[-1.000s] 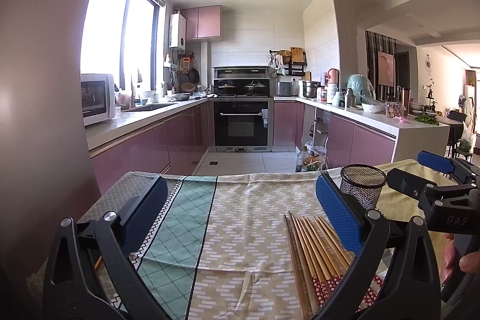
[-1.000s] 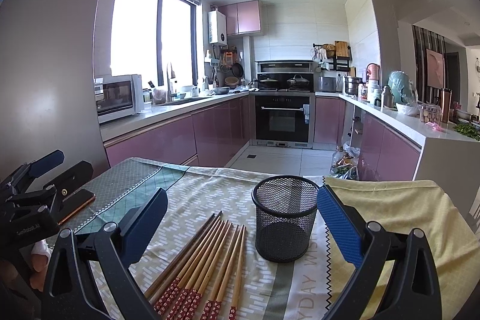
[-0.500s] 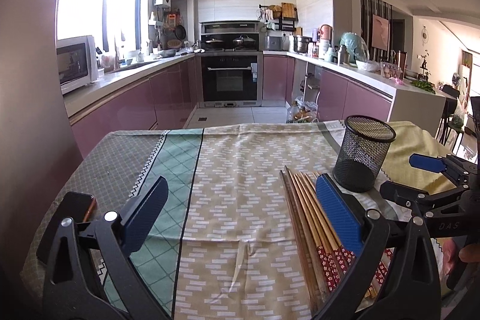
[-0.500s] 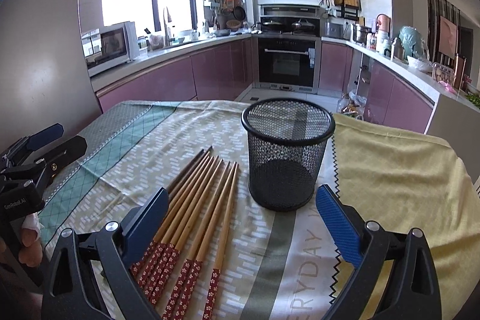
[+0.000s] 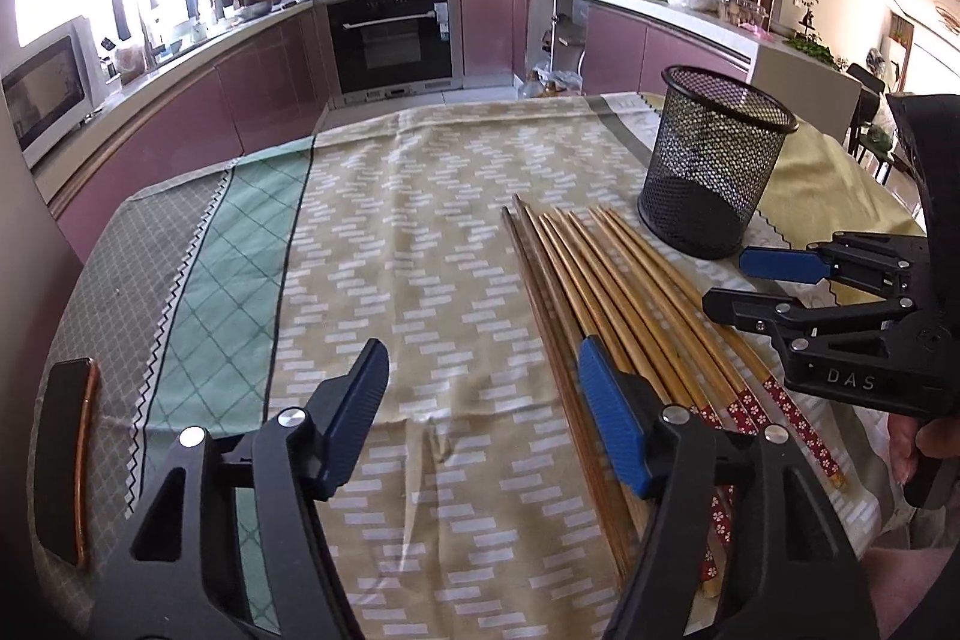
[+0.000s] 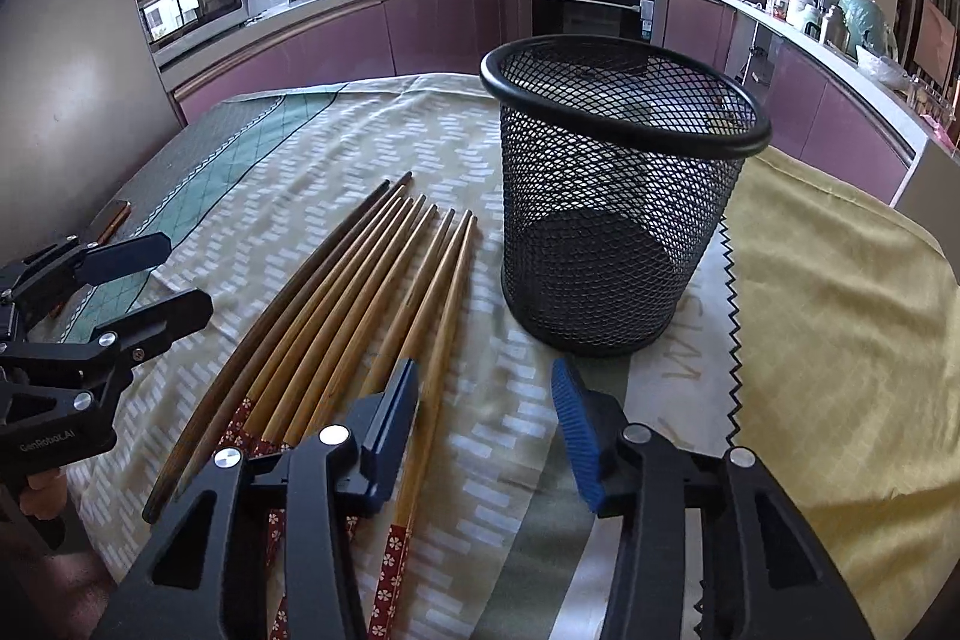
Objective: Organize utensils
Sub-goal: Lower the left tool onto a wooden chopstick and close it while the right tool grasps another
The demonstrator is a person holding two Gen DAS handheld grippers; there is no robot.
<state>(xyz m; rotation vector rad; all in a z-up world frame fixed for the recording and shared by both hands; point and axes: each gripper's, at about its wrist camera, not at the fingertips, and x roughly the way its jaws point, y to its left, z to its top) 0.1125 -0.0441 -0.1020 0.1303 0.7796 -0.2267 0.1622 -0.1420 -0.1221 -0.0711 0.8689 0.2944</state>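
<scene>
We are in a kitchen with mauve cabinets, a built-in oven (image 5: 393, 34) at the far wall and a microwave (image 6: 198, 1) on the counter by the window, and before us stands a bench spread with a patterned cloth (image 5: 408, 244) in beige, green and grey, with a plain yellow cloth (image 6: 840, 292) over its right part. A row of wooden chopsticks (image 6: 354, 310) lies flat on the beige cloth, side by side, their thin tips pointing toward the far edge and their red flower-printed ends toward us. Just to the right of them a black wire-mesh cup (image 6: 618, 196) stands upright and apart from the chopsticks. A dark phone with a copper edge (image 5: 66, 454) lies on the grey stretch at the left. Our left gripper (image 5: 480, 412) points down at the cloth with its blue pads closing; the right pad sits over the leftmost chopsticks, but only bare cloth shows between the pads and they hold nothing. Our right gripper (image 6: 486, 430) is also closing; its left pad is over the rightmost chopsticks, the gap between the pads shows only cloth, and nothing is held. On the right gripper's body, in the left wrist view, we read "DAS"; on the left gripper's body, in the right wrist view, "GenRobot.AI". Pale printed letters on the cloth's grey band are partly covered and we cannot read them.
</scene>
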